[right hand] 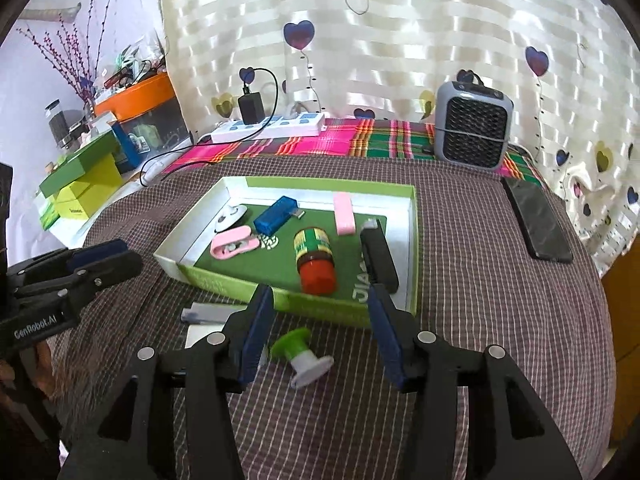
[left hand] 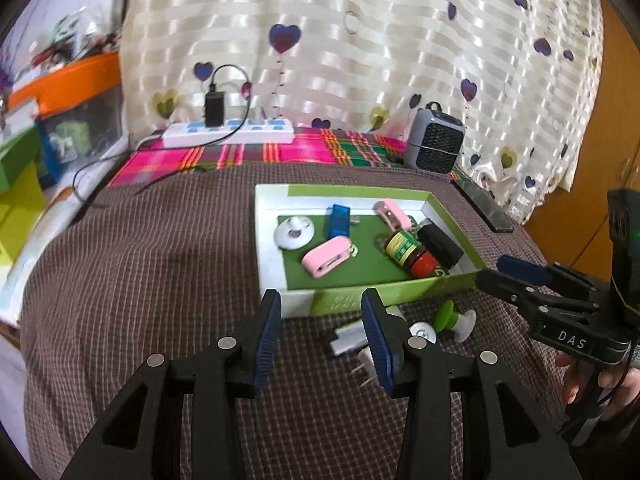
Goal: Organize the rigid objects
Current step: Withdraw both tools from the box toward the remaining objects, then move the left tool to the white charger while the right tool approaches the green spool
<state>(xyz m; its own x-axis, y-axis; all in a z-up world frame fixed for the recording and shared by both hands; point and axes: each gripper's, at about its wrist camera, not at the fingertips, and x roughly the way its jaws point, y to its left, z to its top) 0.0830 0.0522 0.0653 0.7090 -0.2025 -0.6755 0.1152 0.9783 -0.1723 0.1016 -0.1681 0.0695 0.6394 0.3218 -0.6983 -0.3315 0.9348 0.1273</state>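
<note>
**Both grippers empty, stragglers waiting outside the box**

I've got the left gripper (left hand: 320, 336) hanging with its jaws parted and nothing between the pads; the right gripper (right hand: 316, 332) is the same, wide and empty, with the green-and-white spool (right hand: 302, 358) lying on the cloth just below its gap. I'd say that's my next pick. The green box (right hand: 414, 240) sits just beyond, already holding the red-capped bottle (right hand: 314, 258), blue USB stick (right hand: 274, 216), two pink pieces, a black block and a white disc, all loose on its floor, so it's clearly the collecting place. Still outside, against its near wall: a grey stick (right hand: 208, 314) and a white plug (left hand: 366, 360). The tabletop wears a brown checked cloth (right hand: 480, 320) over bright plaid, soft enough to let round things roll. Heart-print curtain (right hand: 400, 40) behind, with a power strip (right hand: 268, 126), small fan (right hand: 472, 132) and dark phone (right hand: 536, 220).
</note>
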